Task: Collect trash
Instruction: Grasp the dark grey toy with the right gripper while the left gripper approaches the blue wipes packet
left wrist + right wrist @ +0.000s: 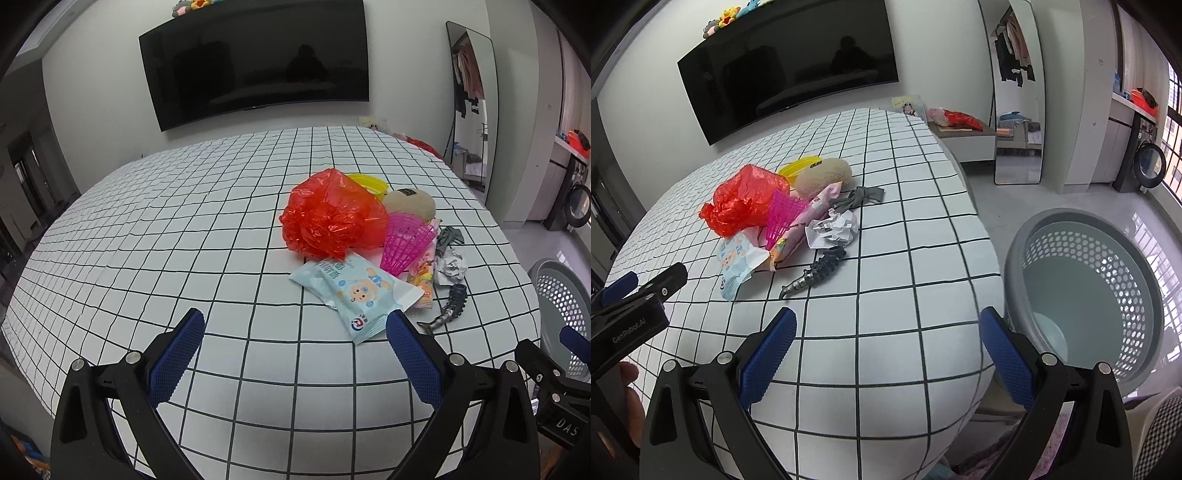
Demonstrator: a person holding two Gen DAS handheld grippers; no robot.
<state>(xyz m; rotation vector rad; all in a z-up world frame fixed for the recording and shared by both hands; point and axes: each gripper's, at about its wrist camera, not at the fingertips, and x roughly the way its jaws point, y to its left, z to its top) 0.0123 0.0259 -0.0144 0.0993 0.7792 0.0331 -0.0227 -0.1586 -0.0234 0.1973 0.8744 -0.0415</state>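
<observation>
Blue mesh pads line both pairs of tongs, and both stand wide open with nothing between them. Your left tongs [295,332] hover low over the near part of the counter [184,229], levelled forward across the white, black-gridded cloth, their right pad just short of the pale blue wipes packet [354,291]. Your right tongs [888,332] hang over the counter's near right edge, angled so the left pad sits above the cloth and the right pad above the rim of the grey perforated basket [1086,295] on the floor just beside the counter. In the right wrist view your left tongs show at the far left edge with part of your hand [629,387] below them. The trash lies heaped toward the right side of the counter: a red plastic bag [328,214], a pink plastic mesh piece [404,240] leaning on it, a crumpled white paper ball [834,229], a pink snack wrapper [809,221], a grey knotted rag [860,197], a beige pouch [822,177] and a dark spiny toy [820,271] nearest the edge.
</observation>
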